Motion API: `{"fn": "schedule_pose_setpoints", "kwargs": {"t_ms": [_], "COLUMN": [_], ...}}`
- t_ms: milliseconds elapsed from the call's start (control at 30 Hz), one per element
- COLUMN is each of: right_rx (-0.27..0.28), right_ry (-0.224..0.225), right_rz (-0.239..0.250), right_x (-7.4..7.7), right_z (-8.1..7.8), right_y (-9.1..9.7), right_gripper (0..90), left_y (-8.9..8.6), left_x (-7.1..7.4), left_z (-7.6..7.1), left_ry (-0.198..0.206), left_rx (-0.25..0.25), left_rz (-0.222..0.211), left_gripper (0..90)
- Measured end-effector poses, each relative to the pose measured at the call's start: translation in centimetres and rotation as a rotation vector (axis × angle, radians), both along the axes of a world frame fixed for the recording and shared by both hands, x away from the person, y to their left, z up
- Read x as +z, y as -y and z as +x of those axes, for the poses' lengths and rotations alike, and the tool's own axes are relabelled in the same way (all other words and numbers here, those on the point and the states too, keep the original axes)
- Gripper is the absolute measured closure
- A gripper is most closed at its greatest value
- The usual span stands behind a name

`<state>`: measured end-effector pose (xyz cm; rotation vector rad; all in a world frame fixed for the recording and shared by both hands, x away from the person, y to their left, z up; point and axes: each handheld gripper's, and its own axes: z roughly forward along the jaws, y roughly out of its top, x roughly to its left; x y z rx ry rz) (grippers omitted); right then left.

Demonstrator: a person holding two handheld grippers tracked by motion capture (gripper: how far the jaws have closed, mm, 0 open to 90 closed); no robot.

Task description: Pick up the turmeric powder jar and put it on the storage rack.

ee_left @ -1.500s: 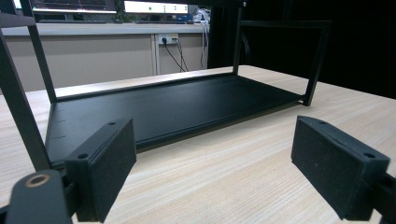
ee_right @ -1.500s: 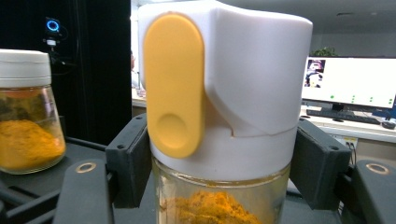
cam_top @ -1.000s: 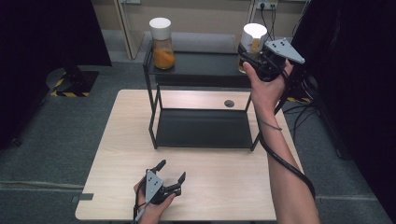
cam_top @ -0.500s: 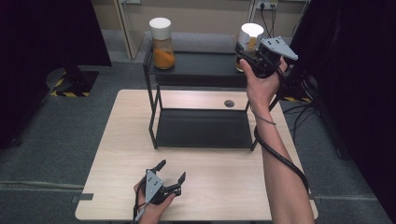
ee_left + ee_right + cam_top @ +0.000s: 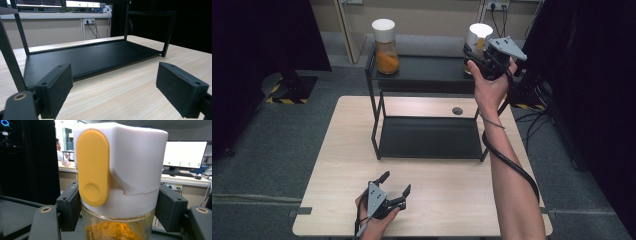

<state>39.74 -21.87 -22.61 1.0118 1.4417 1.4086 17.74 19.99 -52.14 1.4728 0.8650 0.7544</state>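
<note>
Left gripper: lies low at the near edge of the table, held in the person's left hand; its jaws stand wide apart with nothing between them, and bare wood shows between the two black pads in the left gripper view.
Table: light wood top, carrying the rack and a small dark round hole near its far side.
Rack: black metal frame of two levels, standing on the far half of the table; its lower shelf is bare.
Right gripper: raised at the right end of the rack's upper shelf, held in the person's right hand; its jaws are clamped on the right jar.
Right jar: glass body with orange powder, white lid with a yellow flap, upright between the pads at the base of the lid; whether it rests on the upper shelf cannot be told.
Left jar: same kind, white lid, orange contents, upright at the left end of the upper shelf, well apart from the right jar.
</note>
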Motion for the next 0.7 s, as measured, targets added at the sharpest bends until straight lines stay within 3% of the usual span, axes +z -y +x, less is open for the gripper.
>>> {"fn": "schedule_pose_setpoints", "kwargs": {"t_ms": [267,600,700], "right_rx": [-0.002,0.002,0.01], "right_ry": [0.003,-0.001,-0.005], "right_rz": [-0.01,0.013,0.019], "right_x": [-0.22,-0.57,-0.56], "right_z": [0.17,0.36,0.35], "right_y": [0.0,0.3,0.48], "right_gripper": [31.0,30.5,26.1], "left_y": [0.02,0.05,0.04], "left_x": [0.0,-0.01,-0.01], "left_z": [-0.01,-0.01,-0.01], "left_ry": [0.0,0.001,0.001], "left_rx": [0.0,0.001,0.0], "left_rz": [0.001,0.001,0.002], "left_gripper": [13.5,13.5,13.5]}}
